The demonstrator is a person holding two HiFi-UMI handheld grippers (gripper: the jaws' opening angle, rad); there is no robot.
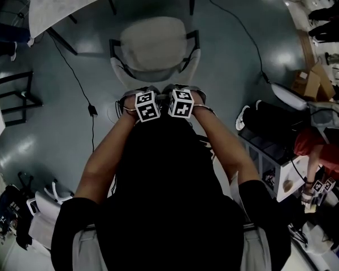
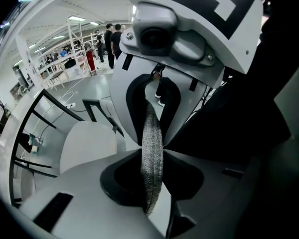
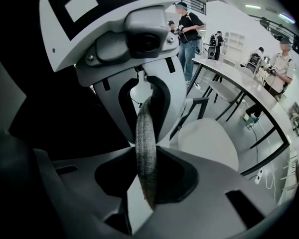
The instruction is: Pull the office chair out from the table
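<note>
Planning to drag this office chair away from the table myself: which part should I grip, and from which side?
Take the office chair by its backrest's top rim, coming down from behind the chair. That rim is thin enough to slip between jaws and sits nearest the puller; the left gripper and right gripper both clamp it there.

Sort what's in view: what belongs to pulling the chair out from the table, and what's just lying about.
Belongs to the job:
- office chair
- table
- left hand-held gripper and right hand-held gripper, both shut on the chair's backrest edge

Just lying about:
- cardboard boxes
- floor cable
</note>
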